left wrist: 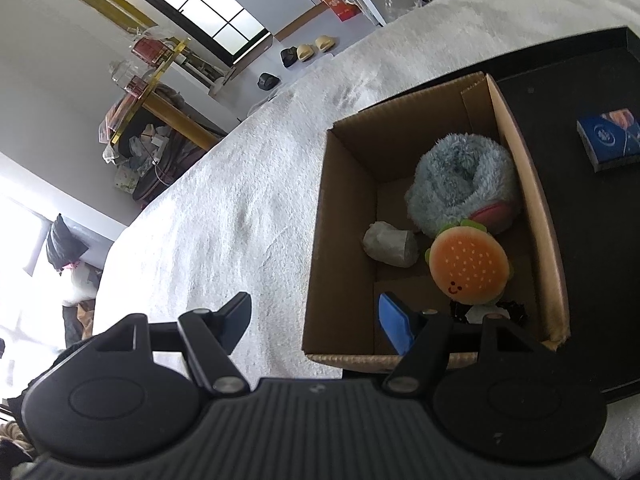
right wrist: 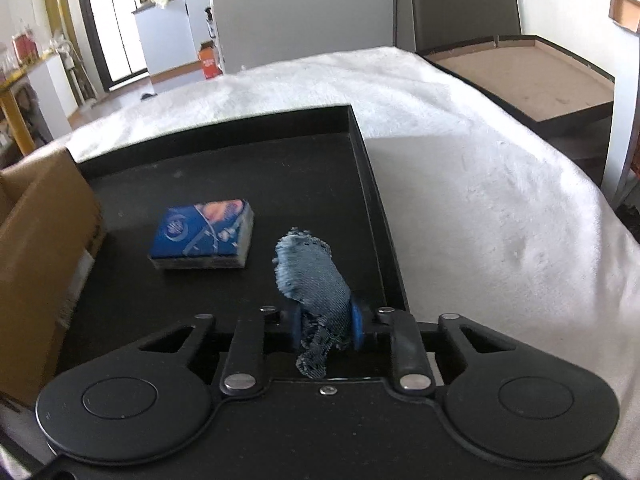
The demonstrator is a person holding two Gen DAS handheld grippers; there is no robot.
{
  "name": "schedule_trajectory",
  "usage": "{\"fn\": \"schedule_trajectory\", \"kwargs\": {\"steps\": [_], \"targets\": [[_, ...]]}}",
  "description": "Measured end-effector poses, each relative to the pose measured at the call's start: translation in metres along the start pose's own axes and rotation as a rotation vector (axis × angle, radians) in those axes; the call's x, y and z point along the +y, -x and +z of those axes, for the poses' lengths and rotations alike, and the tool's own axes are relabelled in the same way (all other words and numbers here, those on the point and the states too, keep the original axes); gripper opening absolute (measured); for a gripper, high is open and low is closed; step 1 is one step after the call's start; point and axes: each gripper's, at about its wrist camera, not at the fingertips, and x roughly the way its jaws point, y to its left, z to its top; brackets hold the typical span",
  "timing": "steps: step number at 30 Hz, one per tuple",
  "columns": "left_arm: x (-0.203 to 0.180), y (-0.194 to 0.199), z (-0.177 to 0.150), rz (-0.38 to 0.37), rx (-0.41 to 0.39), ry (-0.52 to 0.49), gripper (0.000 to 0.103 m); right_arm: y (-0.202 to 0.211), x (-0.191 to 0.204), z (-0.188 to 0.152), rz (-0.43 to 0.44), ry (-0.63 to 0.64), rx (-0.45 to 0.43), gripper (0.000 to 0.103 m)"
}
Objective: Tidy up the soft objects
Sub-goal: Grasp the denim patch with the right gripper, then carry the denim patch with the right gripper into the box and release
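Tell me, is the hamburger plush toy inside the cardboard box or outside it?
Inside. In the left wrist view the hamburger plush lies on the floor of the cardboard box, beside the fluffy blue toy.

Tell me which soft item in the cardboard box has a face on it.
The orange burger plush, with a small smile near its lower edge. The fluffy blue plush behind it and the grey-white lump beside it show none.
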Motion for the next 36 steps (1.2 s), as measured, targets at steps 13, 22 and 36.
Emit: {"fn": "schedule_trajectory", "kwargs": {"steps": [13, 22, 36], "targets": [[0.025, 0.004, -0.009, -0.077, -0.037, 0.102, 0.069, 0.049, 0.015, 0.014, 0.052, 0.064, -0.089, 0.020], [0.042, 0.001, -0.015, -0.153, -0.046, 0.182, 0.069, 0.073, 0.039, 0.023, 0.065, 0.107, -0.107, 0.020], [0.066, -0.010, -0.023, -0.271, -0.042, 0.289, 0.069, 0.093, 0.095, 0.036, 0.090, 0.253, -0.178, 0.020]]}}
